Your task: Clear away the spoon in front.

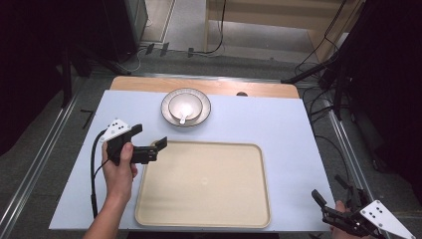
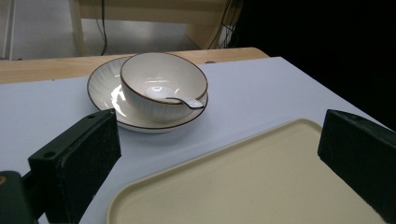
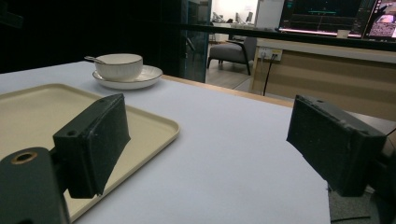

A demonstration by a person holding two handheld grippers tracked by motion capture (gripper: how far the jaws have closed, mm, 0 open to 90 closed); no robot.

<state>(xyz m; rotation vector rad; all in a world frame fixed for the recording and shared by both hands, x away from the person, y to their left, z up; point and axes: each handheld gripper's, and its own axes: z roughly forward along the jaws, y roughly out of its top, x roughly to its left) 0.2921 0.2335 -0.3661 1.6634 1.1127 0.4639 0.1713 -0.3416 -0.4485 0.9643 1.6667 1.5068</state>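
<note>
Two claws were out over the tabletop (image 1: pixel 278 129), and neither one held anything. My left claw (image 1: pixel 149 144) hung just past the near left corner of the big cream tray (image 1: pixel 204 184), and its jaws stood wide apart with only air between them. It pointed toward the white bowl (image 2: pixel 163 86), which sat on a plate (image 2: pixel 100 86) at the far side of the tabletop, well apart from the claw. A small white spoon (image 2: pixel 180 99) lay inside the bowl, with its handle resting on the rim. My right claw (image 1: pixel 331 209) waited low at the near right corner, off to the side of the tray, and its jaws were wide open too. The tray had nothing on it. I thought the step in hand was reaching for the bowl and plate, and that the job had hardly begun. Next, I thought the left claw had to go forward and a bit lower, so one jaw could slip in at the rim of the bowl or the edge of the plate. It would need a slow, soft squeeze, since the dishes looked smooth and the spoon could slide out.
</note>
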